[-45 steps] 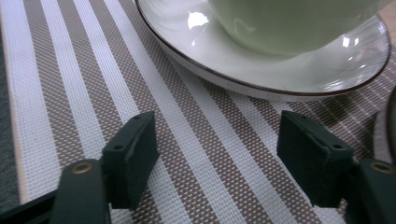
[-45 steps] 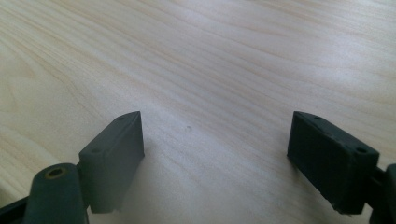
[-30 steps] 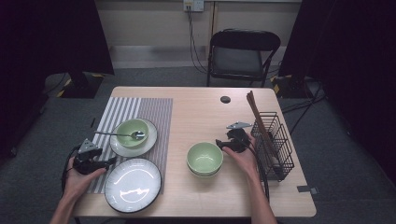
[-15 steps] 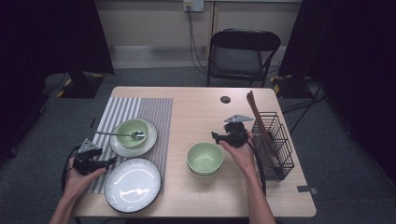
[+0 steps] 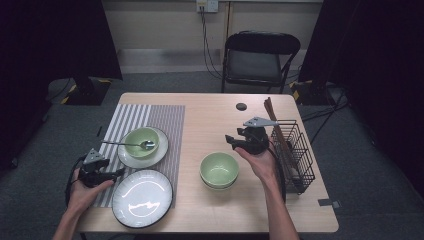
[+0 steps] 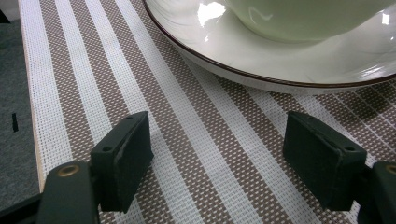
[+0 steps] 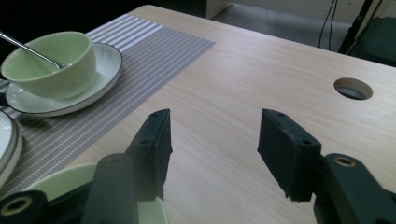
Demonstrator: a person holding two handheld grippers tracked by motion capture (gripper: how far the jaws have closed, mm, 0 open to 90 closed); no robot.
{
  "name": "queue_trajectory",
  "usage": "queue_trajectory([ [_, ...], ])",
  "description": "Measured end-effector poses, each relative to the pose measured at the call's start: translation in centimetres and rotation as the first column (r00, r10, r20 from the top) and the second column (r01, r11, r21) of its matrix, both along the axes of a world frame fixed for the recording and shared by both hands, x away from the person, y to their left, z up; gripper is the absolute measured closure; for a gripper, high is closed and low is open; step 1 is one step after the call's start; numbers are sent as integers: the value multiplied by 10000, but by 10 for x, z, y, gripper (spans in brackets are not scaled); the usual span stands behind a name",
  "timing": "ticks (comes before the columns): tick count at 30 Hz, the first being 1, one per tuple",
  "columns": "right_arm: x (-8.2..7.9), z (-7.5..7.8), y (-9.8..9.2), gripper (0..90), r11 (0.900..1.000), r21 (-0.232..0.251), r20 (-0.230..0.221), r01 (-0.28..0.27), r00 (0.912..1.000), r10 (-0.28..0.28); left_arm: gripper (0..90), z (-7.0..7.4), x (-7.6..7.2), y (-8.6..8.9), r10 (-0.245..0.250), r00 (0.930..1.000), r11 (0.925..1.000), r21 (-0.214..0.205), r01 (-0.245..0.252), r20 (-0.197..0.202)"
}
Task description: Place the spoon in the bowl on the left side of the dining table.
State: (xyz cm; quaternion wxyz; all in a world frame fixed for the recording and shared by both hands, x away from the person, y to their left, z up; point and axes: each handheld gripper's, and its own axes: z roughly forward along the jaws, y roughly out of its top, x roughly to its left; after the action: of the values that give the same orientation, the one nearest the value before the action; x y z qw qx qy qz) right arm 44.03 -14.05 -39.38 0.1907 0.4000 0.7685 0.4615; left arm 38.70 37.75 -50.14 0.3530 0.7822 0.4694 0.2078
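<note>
High view first: the stacked green bowls (image 5: 219, 169) sit on the bare wood toward the desk's near edge, right of centre, and the right gripper (image 5: 235, 141) hangs just above and behind their far-right rim, well clear of touching. So the bowls lie down and toward the person from those jaws; being round, they offer no long axis, only a rim to bite. In the right gripper view a sliver of that green rim (image 7: 56, 184) shows at the bottom left under the left jaw, and the jaws have just been closing with nothing but tabletop between them — partly open, empty.

The left gripper (image 5: 112, 174) rests at the desk's near-left corner on the striped placemat (image 5: 150, 117), jaws spread wide and empty, beside the large white plate (image 5: 142, 197); the right hand is plainly the nearer one to the bowls.

Farther out: a small bowl with a spoon (image 5: 127, 145) on a saucer (image 5: 155, 156) on the mat, and the black wire basket (image 5: 300, 150) along the right edge, close behind the right wrist — the one thing to watch.
</note>
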Motion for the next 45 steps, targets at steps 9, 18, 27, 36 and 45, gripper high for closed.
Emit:
queue_trajectory([
  [9, -10, 26, 1, 459, 9978, 334, 385, -578, 9977, 565, 233, 0, 0, 0, 1, 10000, 10000, 20, -1, 9],
  [18, -13, 56, -3, 476, 9923, 770, 785, -966, 9928, 905, 233, 0, 0, 0, 23, 10000, 10000, -18, -23, -5],
  [27, -16, 76, -19, 510, 9916, 815, 1050, -1000, 9903, 913, 233, 0, 0, 0, 5, 10000, 10000, -9, -5, -2],
  [36, -10, 88, -44, 542, 9942, 880, 1073, -614, 9929, 518, 233, 0, 0, 0, 7, 10000, 10000, -16, -7, -1],
  [45, -2, 83, -70, 577, 9966, 815, 936, -88, 9956, 11, 233, 0, 0, 0, 3, 10000, 10000, 15, -3, 8],
])
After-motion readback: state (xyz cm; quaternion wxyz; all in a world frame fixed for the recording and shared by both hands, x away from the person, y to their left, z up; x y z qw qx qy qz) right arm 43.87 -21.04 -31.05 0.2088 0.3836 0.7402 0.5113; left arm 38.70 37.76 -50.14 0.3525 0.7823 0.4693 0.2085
